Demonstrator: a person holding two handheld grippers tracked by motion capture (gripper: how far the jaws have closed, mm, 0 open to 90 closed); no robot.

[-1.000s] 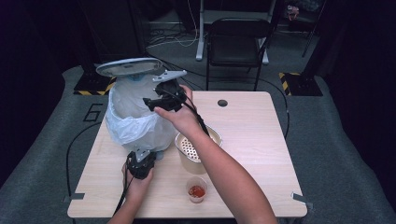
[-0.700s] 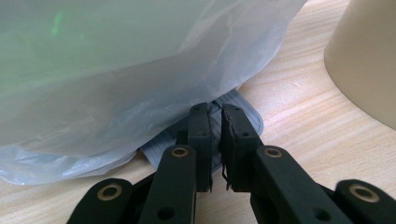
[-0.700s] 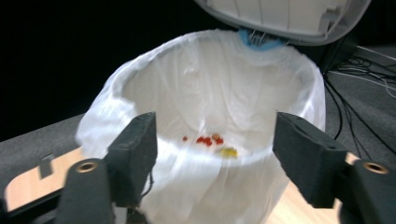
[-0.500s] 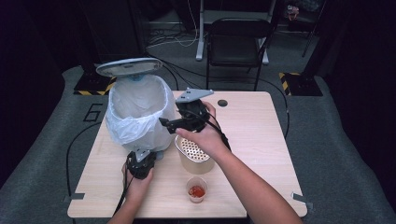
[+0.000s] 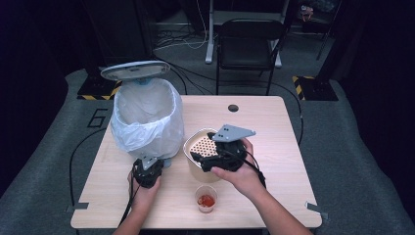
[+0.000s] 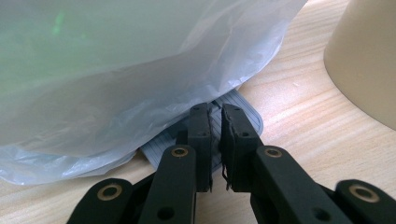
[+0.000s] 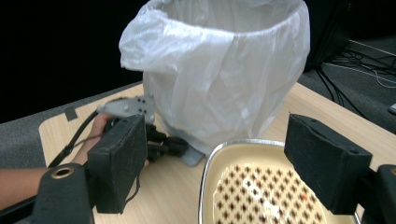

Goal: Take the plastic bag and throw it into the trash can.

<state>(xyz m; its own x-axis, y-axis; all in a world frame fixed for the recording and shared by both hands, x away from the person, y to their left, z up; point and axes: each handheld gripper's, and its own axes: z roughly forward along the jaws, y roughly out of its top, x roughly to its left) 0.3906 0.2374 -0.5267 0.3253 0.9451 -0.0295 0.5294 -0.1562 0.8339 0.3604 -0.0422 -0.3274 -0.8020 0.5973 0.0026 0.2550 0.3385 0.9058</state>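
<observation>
Pedal (image 6: 233, 122) clenched by left gripper (image 6: 215, 116) | right gripper (image 7: 224, 158) released, jaws just widening over bowl (image 5: 203, 152) | risk: slip shuts lid (image 5: 134, 70), near sauce cup (image 5: 206, 198) nudged

The bench (image 5: 274, 127) is light wood with a fine grain. The bin bag (image 5: 147, 117) is translucent white, and the bin's lid (image 5: 134, 70) is grey. The container (image 7: 261, 186) is cream, and its inside has a brown dotted pattern. The small cup (image 5: 206, 198) holds something red. Both claws are black: left claw (image 6: 215, 140), right claw (image 7: 224, 168).
</observation>
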